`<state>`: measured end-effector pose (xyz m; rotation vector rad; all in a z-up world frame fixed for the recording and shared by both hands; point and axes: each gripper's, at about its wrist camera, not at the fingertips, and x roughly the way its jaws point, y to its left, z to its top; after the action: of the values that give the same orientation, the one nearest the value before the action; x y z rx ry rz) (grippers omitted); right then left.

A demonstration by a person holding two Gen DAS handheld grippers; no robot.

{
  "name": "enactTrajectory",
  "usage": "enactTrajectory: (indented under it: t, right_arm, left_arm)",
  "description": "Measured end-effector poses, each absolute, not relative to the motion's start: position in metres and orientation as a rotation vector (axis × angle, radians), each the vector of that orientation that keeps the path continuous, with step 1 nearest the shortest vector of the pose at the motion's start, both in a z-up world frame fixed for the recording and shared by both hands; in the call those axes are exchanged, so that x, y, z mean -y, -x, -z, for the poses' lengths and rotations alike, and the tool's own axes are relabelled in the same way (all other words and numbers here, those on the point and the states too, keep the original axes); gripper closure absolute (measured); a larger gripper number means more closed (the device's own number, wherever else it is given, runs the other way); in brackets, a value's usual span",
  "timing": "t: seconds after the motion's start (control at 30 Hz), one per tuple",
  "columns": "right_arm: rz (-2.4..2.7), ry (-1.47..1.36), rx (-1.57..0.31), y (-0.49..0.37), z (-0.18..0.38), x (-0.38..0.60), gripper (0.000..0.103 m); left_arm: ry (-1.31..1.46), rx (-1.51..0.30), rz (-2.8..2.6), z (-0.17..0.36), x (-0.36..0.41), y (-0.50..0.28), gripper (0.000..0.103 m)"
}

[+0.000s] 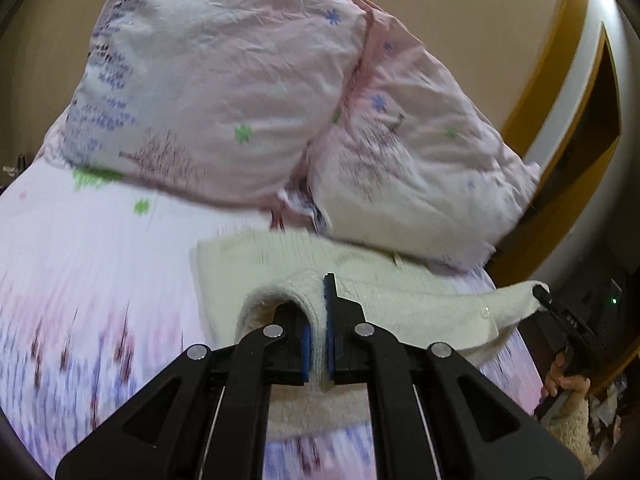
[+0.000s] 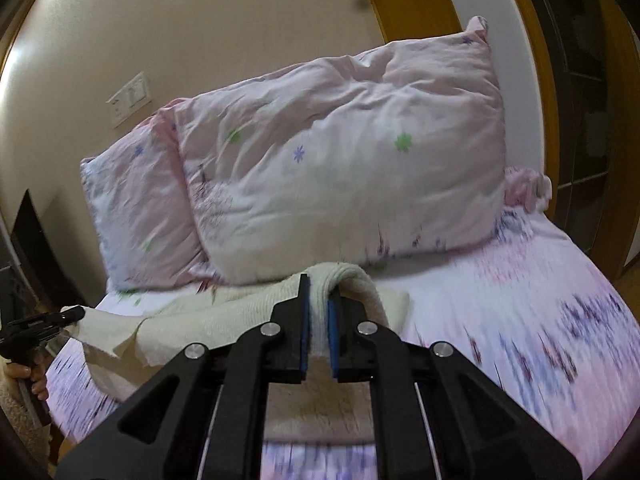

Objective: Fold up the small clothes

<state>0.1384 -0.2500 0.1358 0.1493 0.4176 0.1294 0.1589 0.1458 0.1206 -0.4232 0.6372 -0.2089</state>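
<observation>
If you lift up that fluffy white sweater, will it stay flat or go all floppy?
Probably floppy: the cream sweater already droops and bunches between the left gripper and right gripper. It looks soft and light, and its fuzzy knit likely won't slip from the pads.

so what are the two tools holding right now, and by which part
Both tools grip the same cream sweater. The left tool and the right tool each pinch a bunched fold at an edge; which edge cannot be told.

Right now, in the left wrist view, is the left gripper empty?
No, the left gripper is shut on a fold of the cream knit garment, which shows pinched between its blue pads above the bedsheet.
</observation>
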Motion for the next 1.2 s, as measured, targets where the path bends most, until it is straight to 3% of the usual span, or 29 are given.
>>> enactTrajectory:
  t: [0.47, 0.57, 0.63, 0.73, 0.77, 0.8, 0.87, 1.0, 1.2]
  right_arm:
    - [0.011, -0.349, -0.746, -0.292, -0.04, 0.27, 0.095]
    - [0.017, -0.387, -0.792, -0.305, -0.031, 0.273, 0.088]
    - [0.006, -0.417, -0.802, -0.308, -0.03, 0.275, 0.074]
    - [0.001, -0.43, -0.759, -0.3, -0.04, 0.281, 0.052]
    - [0.01, -0.418, -0.733, -0.293, -0.046, 0.283, 0.048]
    - [0.011, -0.409, -0.718, -0.287, -0.05, 0.285, 0.048]
    - [0.007, -0.395, -0.703, -0.27, -0.054, 0.292, 0.048]
    - [-0.003, -0.374, -0.725, -0.246, -0.048, 0.3, 0.061]
    - [-0.016, -0.344, -0.792, -0.224, -0.026, 0.303, 0.064]
  left_arm:
    - [0.721, -0.794, 0.177, -0.02, -0.174, -0.275, 0.098]
    - [0.74, -0.819, 0.18, -0.014, -0.173, -0.284, 0.098]
    - [0.746, -0.826, 0.178, -0.015, -0.172, -0.288, 0.096]
    - [0.77, -0.805, 0.202, -0.022, -0.172, -0.286, 0.077]
    - [0.77, -0.786, 0.201, -0.026, -0.174, -0.283, 0.058]
    - [0.769, -0.771, 0.195, -0.03, -0.175, -0.279, 0.047]
    - [0.749, -0.741, 0.183, -0.039, -0.179, -0.266, 0.046]
    - [0.669, -0.74, 0.142, -0.048, -0.183, -0.241, 0.047]
    - [0.525, -0.785, 0.062, -0.042, -0.179, -0.212, 0.049]
